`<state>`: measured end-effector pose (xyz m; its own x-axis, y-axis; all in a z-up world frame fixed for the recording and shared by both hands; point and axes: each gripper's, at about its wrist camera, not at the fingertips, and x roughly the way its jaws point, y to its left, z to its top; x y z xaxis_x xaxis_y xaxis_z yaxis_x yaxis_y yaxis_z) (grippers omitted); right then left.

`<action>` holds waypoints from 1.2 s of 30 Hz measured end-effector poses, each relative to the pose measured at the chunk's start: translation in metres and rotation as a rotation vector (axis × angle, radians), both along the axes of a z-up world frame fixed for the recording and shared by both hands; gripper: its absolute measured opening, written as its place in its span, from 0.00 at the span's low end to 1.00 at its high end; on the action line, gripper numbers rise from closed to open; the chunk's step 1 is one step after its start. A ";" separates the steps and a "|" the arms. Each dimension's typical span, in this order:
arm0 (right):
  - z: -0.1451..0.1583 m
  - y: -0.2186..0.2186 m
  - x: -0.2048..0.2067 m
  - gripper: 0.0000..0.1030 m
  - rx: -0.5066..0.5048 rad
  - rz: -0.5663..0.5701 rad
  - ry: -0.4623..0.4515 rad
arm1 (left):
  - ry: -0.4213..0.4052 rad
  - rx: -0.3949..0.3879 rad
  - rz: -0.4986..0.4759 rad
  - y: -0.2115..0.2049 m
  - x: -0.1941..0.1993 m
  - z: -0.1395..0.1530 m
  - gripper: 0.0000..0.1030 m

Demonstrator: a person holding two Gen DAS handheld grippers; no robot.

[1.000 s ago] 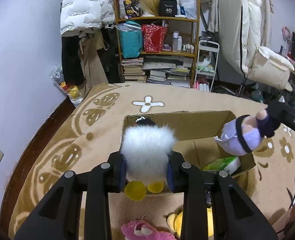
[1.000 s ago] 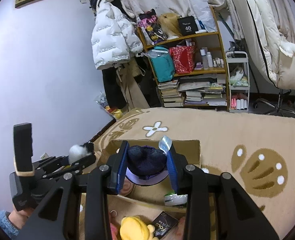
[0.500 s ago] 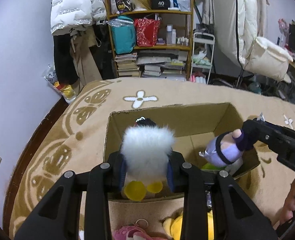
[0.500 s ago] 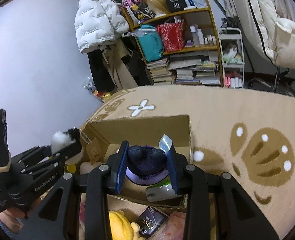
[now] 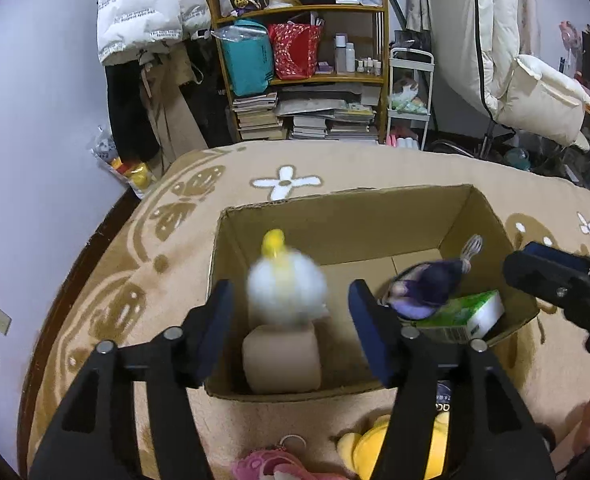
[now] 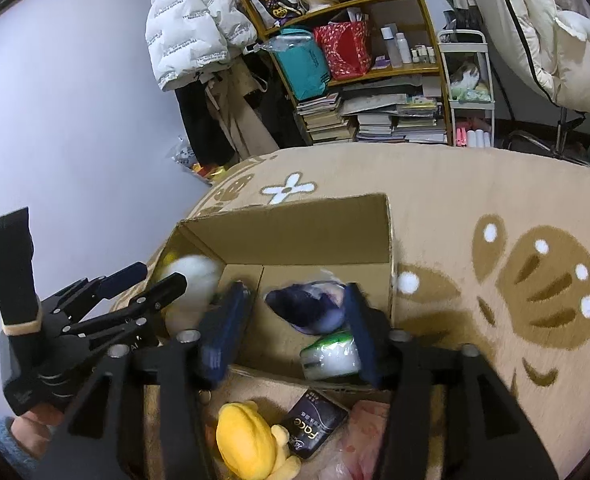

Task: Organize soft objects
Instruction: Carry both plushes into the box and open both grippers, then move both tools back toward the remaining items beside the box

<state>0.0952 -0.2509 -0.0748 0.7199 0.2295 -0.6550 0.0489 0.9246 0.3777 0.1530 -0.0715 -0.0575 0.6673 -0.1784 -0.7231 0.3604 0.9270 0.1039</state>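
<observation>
Now both tongs just opened over the cardboard box (image 5: pixel 335 220). Left tongs (image 5: pixel 291 312) spread, white fluffy toy (image 5: pixel 287 288) loose between them. Right tongs (image 6: pixel 291 332) spread, purple plush (image 6: pixel 311 308) just beyond, above green pack (image 6: pixel 331 354).

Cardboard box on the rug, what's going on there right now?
A person is dropping soft toys into the cardboard box. The jaws of both the left gripper and right gripper have just been opening. The white fluffy toy and the purple doll are blurred and free of the pads, over the box's inside. A yellow plush waits on the rug outside.
</observation>
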 end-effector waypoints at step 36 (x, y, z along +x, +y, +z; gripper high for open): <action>0.016 0.004 -0.078 1.00 -0.041 -0.034 0.049 | 0.215 -0.017 0.211 0.079 -0.057 0.017 0.96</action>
<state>0.0177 -0.2470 -0.0587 0.6940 0.1774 -0.6978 0.0981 0.9368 0.3358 0.0958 0.0074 -0.0407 0.5230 -0.0652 -0.8498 0.1717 0.9847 0.0302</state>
